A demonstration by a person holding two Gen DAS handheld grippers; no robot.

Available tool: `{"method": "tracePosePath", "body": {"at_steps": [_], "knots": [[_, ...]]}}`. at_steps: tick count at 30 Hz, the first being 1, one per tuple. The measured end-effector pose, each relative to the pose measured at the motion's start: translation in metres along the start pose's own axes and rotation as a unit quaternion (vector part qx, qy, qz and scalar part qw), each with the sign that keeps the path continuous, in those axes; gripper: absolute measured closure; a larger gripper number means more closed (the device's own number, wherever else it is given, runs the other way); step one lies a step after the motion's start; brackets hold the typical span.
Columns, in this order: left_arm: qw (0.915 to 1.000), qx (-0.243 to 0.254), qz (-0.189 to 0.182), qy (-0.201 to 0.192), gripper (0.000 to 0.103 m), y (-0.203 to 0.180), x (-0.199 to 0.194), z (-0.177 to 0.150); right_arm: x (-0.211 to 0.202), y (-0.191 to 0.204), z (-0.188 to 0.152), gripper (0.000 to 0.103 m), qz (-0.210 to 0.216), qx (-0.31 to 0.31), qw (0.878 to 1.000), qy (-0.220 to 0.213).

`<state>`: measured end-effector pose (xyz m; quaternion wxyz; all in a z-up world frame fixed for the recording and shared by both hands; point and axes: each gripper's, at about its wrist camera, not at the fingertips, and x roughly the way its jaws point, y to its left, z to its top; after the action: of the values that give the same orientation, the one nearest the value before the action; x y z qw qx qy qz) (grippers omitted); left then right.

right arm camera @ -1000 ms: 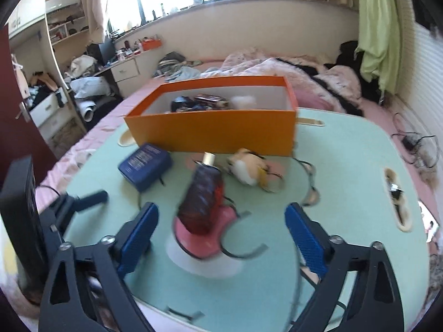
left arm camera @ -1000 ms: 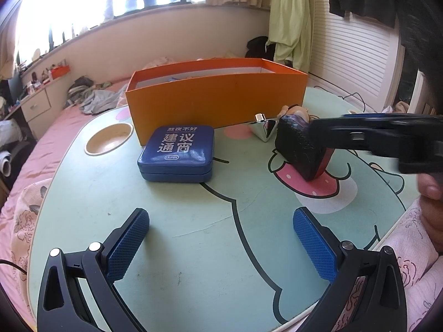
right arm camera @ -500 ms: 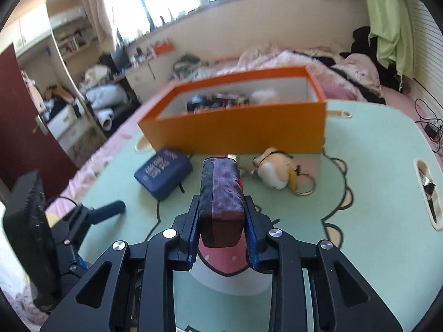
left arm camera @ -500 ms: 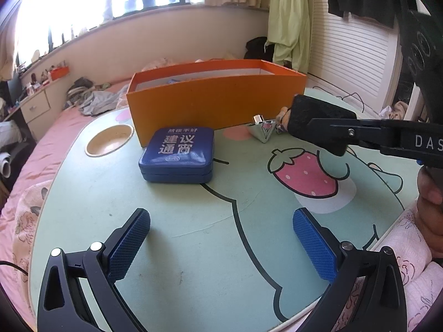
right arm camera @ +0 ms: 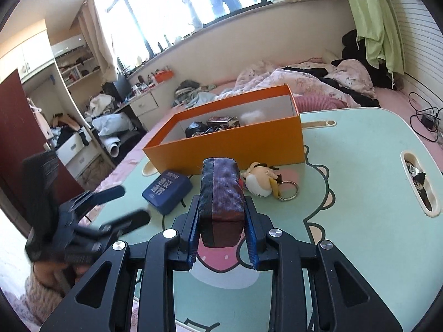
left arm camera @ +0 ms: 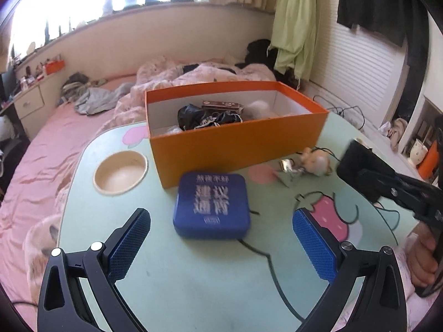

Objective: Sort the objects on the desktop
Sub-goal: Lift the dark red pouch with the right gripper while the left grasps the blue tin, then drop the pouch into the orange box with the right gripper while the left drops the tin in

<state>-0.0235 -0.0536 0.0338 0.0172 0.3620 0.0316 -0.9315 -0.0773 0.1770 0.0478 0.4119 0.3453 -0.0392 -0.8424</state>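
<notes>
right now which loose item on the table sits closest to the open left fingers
The blue tin, lying flat just ahead of the left gripper; the plush keychain and silver piece lie farther off by the orange box.

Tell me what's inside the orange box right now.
Inside the orange box: a crumpled black bag, a dark rectangular packet behind it, and a white fluffy item toward the right. The near wall hides the box floor in front, so anything lying low there cannot be seen.

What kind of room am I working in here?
Most likely a bedroom, with the job done at a low table set against the bed. The signs: a rumpled quilt on pink bedding just behind the orange box, clothes hanging at the window, and drawers along the wall.
</notes>
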Motion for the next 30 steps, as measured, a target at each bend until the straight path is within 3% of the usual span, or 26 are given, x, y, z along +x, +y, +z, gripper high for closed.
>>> {"method": "tracePosePath", "body": {"at_steps": [3, 5, 8, 15, 21, 26, 30], "knots": [[0.9997, 0.017, 0.009, 0.018, 0.004, 0.001, 0.017, 0.009, 0.002, -0.002, 0.0, 0.073, 0.003, 0.007, 1.0, 0.004], [0.9989, 0.021, 0.011, 0.041, 0.021, -0.001, 0.031, 0.012, 0.001, -0.003, 0.0, 0.073, 0.005, 0.008, 1.0, 0.005], [0.9971, 0.007, -0.014, 0.075, 0.037, 0.0, 0.046, 0.012, 0.001, -0.004, 0.0, 0.073, 0.006, 0.009, 1.0, 0.007], [0.9983, 0.036, -0.018, 0.041, 0.038, -0.014, 0.03, 0.001, 0.0, -0.006, -0.001, 0.073, 0.007, 0.015, 1.0, 0.006], [0.9982, 0.018, -0.056, -0.012, 0.038, -0.013, -0.011, -0.001, -0.003, -0.004, 0.0, 0.073, 0.008, 0.011, 1.0, 0.0], [0.9957, 0.019, -0.075, -0.05, 0.038, -0.017, -0.031, 0.025, -0.005, 0.004, 0.009, 0.073, 0.019, 0.0, 1.0, -0.01], [0.9956, 0.018, -0.06, -0.069, 0.038, -0.012, -0.028, 0.058, 0.004, 0.012, 0.035, 0.073, 0.019, -0.007, 1.0, -0.006]]}}
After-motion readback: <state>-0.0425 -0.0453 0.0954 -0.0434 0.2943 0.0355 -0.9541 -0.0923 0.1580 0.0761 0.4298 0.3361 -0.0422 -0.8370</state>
